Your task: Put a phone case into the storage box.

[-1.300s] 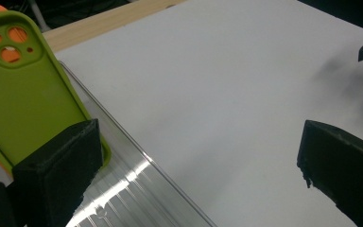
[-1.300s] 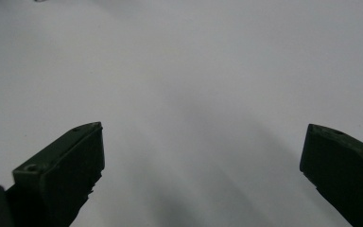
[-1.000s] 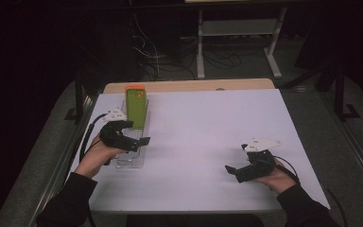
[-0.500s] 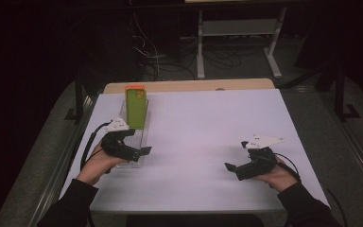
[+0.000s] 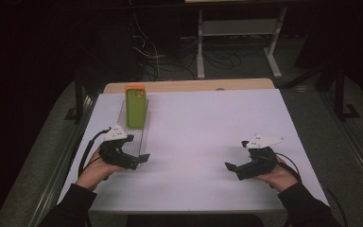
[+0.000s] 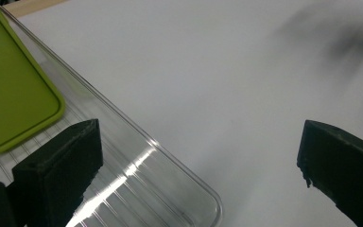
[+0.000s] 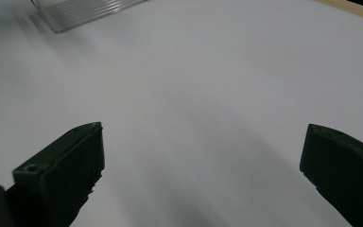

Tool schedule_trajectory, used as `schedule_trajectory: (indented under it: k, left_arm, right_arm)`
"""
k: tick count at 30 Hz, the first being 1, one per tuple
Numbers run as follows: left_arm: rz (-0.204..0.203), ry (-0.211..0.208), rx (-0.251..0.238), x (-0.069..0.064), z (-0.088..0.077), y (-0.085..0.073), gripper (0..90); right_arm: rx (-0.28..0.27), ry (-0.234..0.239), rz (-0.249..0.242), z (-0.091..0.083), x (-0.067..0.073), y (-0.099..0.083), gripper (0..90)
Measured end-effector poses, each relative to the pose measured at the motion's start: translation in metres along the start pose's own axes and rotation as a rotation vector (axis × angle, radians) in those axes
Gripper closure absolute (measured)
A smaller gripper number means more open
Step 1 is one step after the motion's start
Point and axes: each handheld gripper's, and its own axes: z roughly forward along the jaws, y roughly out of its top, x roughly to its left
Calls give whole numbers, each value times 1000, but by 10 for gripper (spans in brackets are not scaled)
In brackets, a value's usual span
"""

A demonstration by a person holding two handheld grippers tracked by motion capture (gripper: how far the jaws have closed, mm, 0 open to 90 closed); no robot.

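Overhead, much of the scene beyond the white tabletop (image 5: 194, 137) is dark, and the cables and metal frame (image 5: 236, 33) behind it are hard to make out. A clear plastic tray (image 5: 133, 135) lies along the left side of the tabletop. A green phone case (image 5: 135, 108) with an orange rim rests in the tray's far end; whether it lies flat or leans is unclear from above. In the left gripper view the case (image 6: 14, 94) is cut off by the top and left edges, lying on the tray's ribbed floor, while the tray's rounded near corner (image 6: 203, 198) shows bare.

The left gripper (image 5: 139, 161), held in the person's left hand (image 5: 94, 168), sits at the tray's near end. Its own view shows its jaws spread wide, one above the tray floor, the other over bare tabletop outside the rim, grasping nothing.

The right gripper (image 5: 231, 168), in the right hand (image 5: 279, 177), rests well apart on the right side of the tabletop. Its jaws are also spread, empty over plain white surface, with a blurred corner of the tray (image 7: 75, 12) at the top of its view
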Motion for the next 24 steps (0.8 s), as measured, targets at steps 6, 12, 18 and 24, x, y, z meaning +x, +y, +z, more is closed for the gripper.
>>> schedule_trajectory:
  k: [6, 12, 18, 24]
  left_arm:
    - [7, -6, -2, -1, -1, -5, 5]
    - [9, -7, 2, 0, -2, -7, 5]
    - [2, -15, 6, -2, 0, -9, 5]
    - [14, -18, 14, -2, 1, -9, 5]
  right_arm:
    - [-2, 1, -4, 0, 0, 0, 0]
    - [-5, 3, -7, 0, 0, 0, 0]
    - [-5, 4, -7, 0, 0, 0, 0]
    - [-8, 3, -7, 0, 0, 0, 0]
